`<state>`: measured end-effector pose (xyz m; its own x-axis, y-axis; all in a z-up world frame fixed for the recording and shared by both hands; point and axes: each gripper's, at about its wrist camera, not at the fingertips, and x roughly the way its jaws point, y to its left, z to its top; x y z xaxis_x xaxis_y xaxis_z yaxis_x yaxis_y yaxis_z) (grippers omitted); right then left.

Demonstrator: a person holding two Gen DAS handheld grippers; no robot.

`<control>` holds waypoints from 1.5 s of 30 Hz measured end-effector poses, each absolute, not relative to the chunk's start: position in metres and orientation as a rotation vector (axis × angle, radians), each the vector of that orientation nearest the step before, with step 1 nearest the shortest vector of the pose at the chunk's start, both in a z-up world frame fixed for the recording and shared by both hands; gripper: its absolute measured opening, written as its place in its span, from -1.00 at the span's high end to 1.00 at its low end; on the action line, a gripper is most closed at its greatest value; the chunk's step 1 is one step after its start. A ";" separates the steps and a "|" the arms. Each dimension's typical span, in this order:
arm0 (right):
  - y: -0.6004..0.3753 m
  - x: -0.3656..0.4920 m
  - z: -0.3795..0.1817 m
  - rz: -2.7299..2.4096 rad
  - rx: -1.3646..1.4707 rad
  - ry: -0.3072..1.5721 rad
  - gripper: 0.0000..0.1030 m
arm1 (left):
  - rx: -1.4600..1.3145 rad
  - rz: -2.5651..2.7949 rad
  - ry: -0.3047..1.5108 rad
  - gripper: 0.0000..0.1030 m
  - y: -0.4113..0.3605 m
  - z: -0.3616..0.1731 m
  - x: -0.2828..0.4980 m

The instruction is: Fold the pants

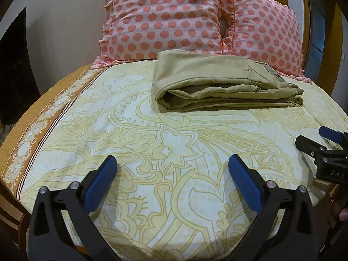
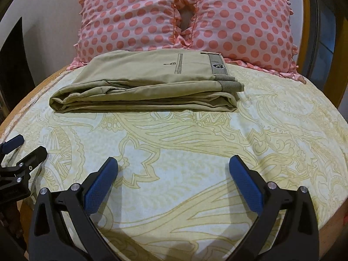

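both claws, left claw (image 1: 171,163) and right claw (image 2: 173,163), gape empty; folded pants (image 2: 141,87) lie beyond.

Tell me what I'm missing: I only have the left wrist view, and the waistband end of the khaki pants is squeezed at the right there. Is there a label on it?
Observer: Yes. In the right wrist view the pants lie folded flat, and the ribbed grey waistband carries a small dark shield badge.
Operator: Is the right gripper open? I see only its side.
Observer: Open. Its own camera shows the right gripper with the blue pads spread wide over the bedsheet, nothing between them.
Operator: And how do the pillows sit?
Observer: Two polka-dot pillows sit side by side behind the pants; the waistband end lies just in front of the gap between them.
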<state>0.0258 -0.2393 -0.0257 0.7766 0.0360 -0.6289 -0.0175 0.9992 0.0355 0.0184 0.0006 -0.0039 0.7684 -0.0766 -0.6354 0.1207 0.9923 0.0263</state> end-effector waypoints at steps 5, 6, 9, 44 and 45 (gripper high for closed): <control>-0.239 0.026 -0.026 0.030 0.027 0.679 -0.97 | 0.067 -0.108 0.686 -0.97 0.002 -0.005 0.019; -0.239 0.026 -0.026 0.029 0.028 0.679 -0.97 | 0.067 -0.108 0.687 -0.97 0.001 -0.005 0.019; -0.239 0.026 -0.026 0.028 0.028 0.679 -0.97 | 0.067 -0.108 0.687 -0.97 0.001 -0.005 0.019; -0.235 0.026 -0.026 0.019 0.031 0.679 -0.97 | 0.065 -0.106 0.686 -0.97 0.000 -0.005 0.018; -0.235 0.026 -0.026 0.019 0.031 0.679 -0.97 | 0.066 -0.106 0.686 -0.97 0.001 -0.005 0.018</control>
<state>0.0263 -0.2353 -0.0260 0.7780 0.0273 -0.6277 -0.0072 0.9994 0.0345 0.0183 0.0005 -0.0048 0.7685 -0.0764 -0.6353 0.1195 0.9925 0.0253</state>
